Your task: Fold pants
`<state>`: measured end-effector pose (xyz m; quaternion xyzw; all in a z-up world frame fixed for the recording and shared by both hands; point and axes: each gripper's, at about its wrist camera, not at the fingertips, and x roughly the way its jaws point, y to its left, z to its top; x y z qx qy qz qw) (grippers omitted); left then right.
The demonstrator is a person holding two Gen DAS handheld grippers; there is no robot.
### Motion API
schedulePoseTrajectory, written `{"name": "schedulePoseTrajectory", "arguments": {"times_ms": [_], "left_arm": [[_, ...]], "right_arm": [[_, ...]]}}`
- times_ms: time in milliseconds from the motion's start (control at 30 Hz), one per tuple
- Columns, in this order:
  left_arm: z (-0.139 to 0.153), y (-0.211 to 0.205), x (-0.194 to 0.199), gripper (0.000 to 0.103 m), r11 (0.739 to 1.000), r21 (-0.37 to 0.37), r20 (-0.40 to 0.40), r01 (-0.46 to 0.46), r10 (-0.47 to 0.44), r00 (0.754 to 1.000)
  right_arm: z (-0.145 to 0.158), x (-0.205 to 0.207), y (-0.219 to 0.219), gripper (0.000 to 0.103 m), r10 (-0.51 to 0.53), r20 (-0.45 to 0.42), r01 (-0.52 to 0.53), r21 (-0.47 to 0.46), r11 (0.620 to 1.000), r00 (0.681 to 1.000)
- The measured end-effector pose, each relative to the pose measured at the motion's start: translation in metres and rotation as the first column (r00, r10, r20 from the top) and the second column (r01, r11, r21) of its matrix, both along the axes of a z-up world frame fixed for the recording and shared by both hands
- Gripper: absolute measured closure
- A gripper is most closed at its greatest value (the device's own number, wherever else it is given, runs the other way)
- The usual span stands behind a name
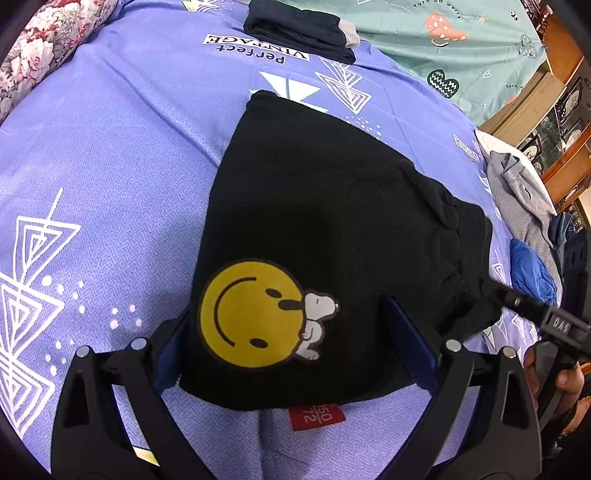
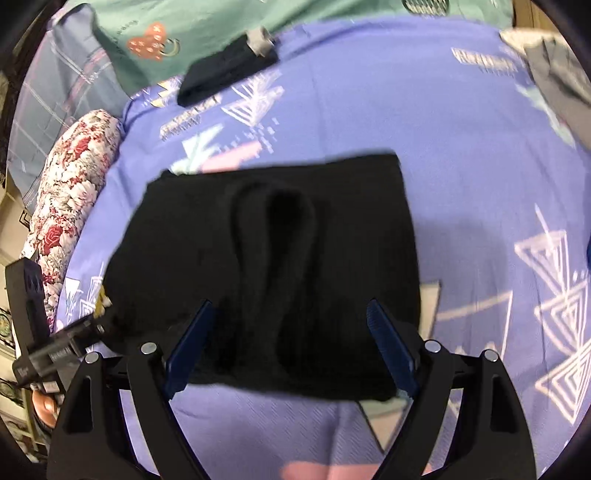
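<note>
Black pants (image 1: 325,221) lie folded on a purple bedsheet (image 1: 110,166). They bear a yellow smiley with a Snoopy print (image 1: 258,314), and a red size tag (image 1: 316,416) pokes out at the near edge. My left gripper (image 1: 291,332) is open, its blue-padded fingers (image 1: 410,343) standing on either side of the near end of the pants. In the right wrist view the pants (image 2: 273,258) lie as a black rectangle with a ribbed waistband nearest. My right gripper (image 2: 291,314) is open over that end. The left gripper also shows there at the left edge (image 2: 55,343).
A folded dark garment (image 1: 303,29) lies at the far side of the bed, also seen in the right wrist view (image 2: 229,70). Grey and blue clothes (image 1: 524,206) pile at the right. A floral pillow (image 1: 44,48) and a green sheet (image 1: 424,37) border the bed.
</note>
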<state>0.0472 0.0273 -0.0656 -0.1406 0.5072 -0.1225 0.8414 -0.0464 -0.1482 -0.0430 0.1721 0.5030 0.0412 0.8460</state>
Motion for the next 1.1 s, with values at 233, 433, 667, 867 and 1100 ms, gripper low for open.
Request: {"name": "schedulePoseTrajectory", "arguments": {"times_ms": [233, 433, 667, 867, 1100], "left_arm": [[0.001, 0.002, 0.001, 0.006, 1.0, -0.005, -0.006, 0.001, -0.001, 1.0], [0.0, 0.002, 0.0, 0.006, 1.0, 0.001, -0.003, -0.004, 0.004, 1.0], [0.001, -0.001, 0.0, 0.006, 1.0, -0.003, -0.004, -0.002, 0.002, 1.0], [0.001, 0.003, 0.001, 0.006, 1.0, -0.025, -0.021, -0.006, 0.006, 1.0], [0.005, 0.013, 0.006, 0.006, 0.997, -0.079, -0.047, -0.01, 0.006, 0.999]], "right_arm": [[0.001, -0.005, -0.003, 0.018, 0.022, -0.004, -0.022, -0.003, 1.0, 1.0], [0.011, 0.009, -0.001, 0.017, 0.026, 0.022, -0.028, 0.104, 0.994, 0.999], [-0.005, 0.022, 0.02, 0.023, 0.055, -0.013, -0.053, 0.113, 0.992, 0.998], [0.001, 0.017, 0.042, 0.066, 0.165, 0.024, -0.164, -0.033, 0.986, 0.986], [0.044, 0.014, 0.046, 0.082, 0.213, 0.154, -0.216, 0.008, 0.976, 0.965]]}}
